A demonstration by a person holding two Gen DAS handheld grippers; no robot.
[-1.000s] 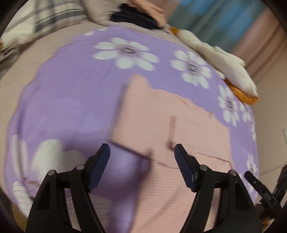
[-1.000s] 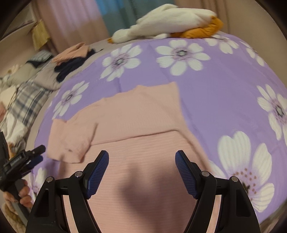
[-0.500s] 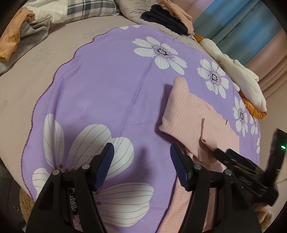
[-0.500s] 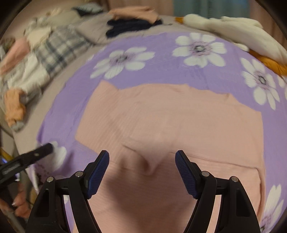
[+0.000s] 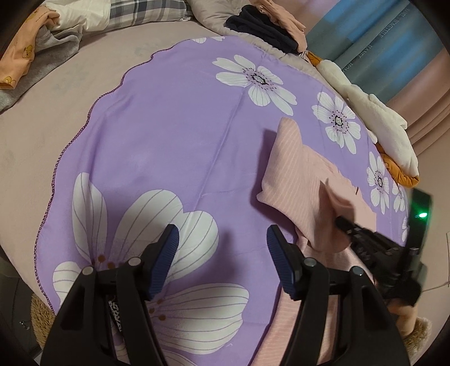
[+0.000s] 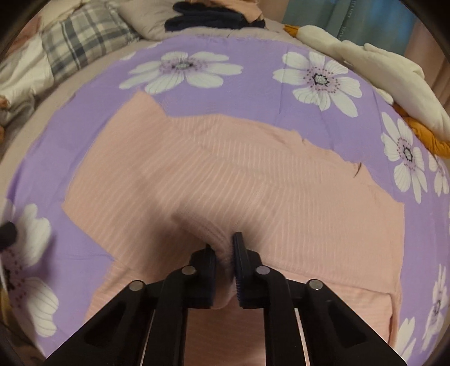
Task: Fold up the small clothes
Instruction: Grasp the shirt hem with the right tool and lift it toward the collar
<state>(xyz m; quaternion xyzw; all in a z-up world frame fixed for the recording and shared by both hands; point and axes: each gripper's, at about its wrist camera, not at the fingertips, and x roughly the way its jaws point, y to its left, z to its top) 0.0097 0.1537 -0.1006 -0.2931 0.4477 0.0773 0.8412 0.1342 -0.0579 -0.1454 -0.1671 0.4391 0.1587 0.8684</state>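
— Where are you?
— My right gripper point(image 6: 225, 254) pinches a ridge of the pink top point(image 6: 225, 174) on the purple sheet point(image 6: 253, 95); left gripper point(image 5: 222, 242) wide, empty.
— Next?
— Probably lift and fold across.

A purple sheet point(image 5: 174, 135) with big white flowers was spread over a pinkish bed cover point(image 5: 42, 121), which was seen at the left of the left wrist view. A checked pillow point(image 6: 84, 42) was seen at the upper left of the right wrist view, beside white bedding point(image 6: 22, 76). A dark blue cloth point(image 5: 261, 28) was piled at the top middle, touching a peach cloth point(image 5: 284, 19). A white soft toy point(image 6: 374, 64) with orange parts was laid along the upper right edge. A blue curtain point(image 5: 379, 36) was hung behind it. An orange printed cloth point(image 5: 19, 56) was bunched at the upper left.
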